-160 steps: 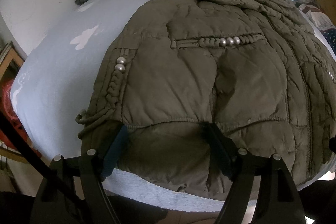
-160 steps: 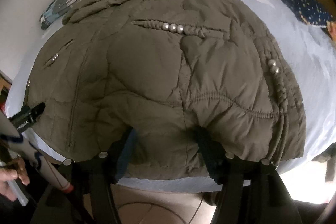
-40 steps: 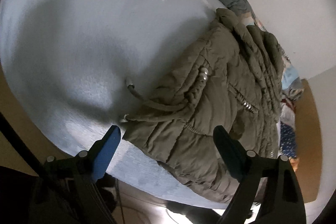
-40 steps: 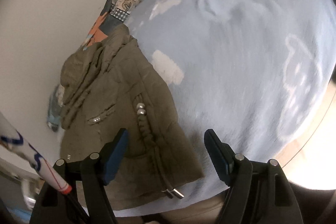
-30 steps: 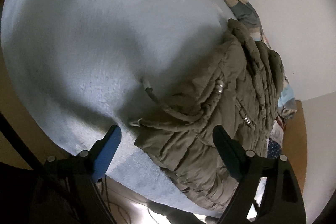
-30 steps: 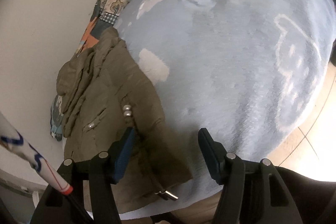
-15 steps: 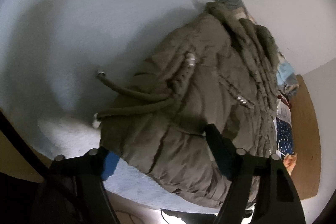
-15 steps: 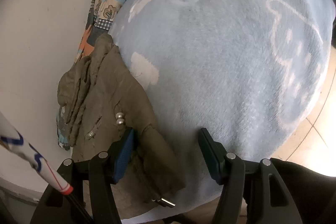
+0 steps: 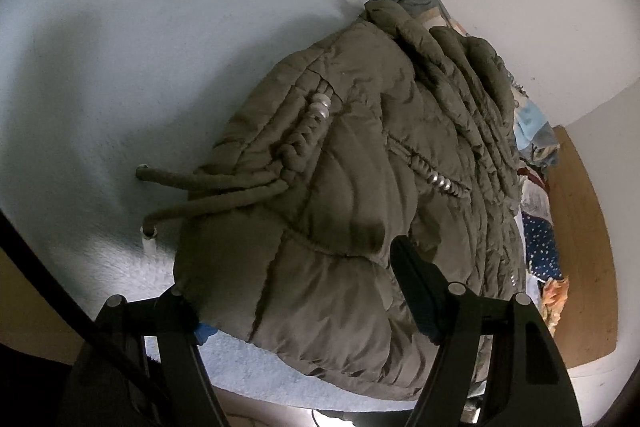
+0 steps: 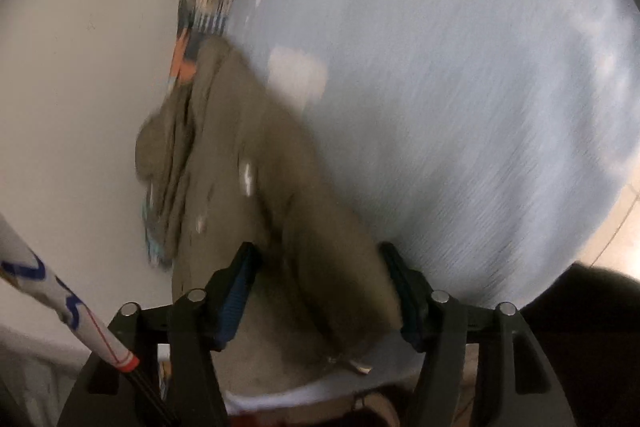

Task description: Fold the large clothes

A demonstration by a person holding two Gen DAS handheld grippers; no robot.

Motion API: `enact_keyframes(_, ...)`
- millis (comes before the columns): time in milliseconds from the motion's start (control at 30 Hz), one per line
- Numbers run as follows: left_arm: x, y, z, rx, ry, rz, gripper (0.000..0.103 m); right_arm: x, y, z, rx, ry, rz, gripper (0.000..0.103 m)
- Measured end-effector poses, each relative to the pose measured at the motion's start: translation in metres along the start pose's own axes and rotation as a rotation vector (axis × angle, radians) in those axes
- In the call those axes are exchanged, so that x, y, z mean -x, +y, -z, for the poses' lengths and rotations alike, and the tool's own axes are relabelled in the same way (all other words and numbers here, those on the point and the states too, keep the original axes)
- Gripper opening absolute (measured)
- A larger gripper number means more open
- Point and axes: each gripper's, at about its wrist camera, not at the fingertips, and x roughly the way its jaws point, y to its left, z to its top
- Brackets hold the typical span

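The left gripper (image 9: 296,291) had just clenched on the jacket (image 9: 360,187) hem — the right gripper (image 10: 320,287) straddled its corner, grip uncertain — the next fold looked imminent.

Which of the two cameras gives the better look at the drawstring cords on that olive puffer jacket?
The left wrist view. There the two cords lie sharp on the blue blanket, trailing from the braided trim of the jacket. The right wrist view is motion-blurred; it shows only a pale cord tip at the hem.
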Motion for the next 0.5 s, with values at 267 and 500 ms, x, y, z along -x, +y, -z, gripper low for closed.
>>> enact_keyframes(267,-0.005,0.002,-0.002,-0.034,-0.024,-0.077,0.074,-0.013,0.031,0.007,0.175,-0.015,0.053,0.044)
enact_keyframes(500,0.000,-0.009,0.000,-0.120,-0.048,-0.069,0.052,-0.013,0.045,0.013,0.245,-0.045,0.015,0.022)
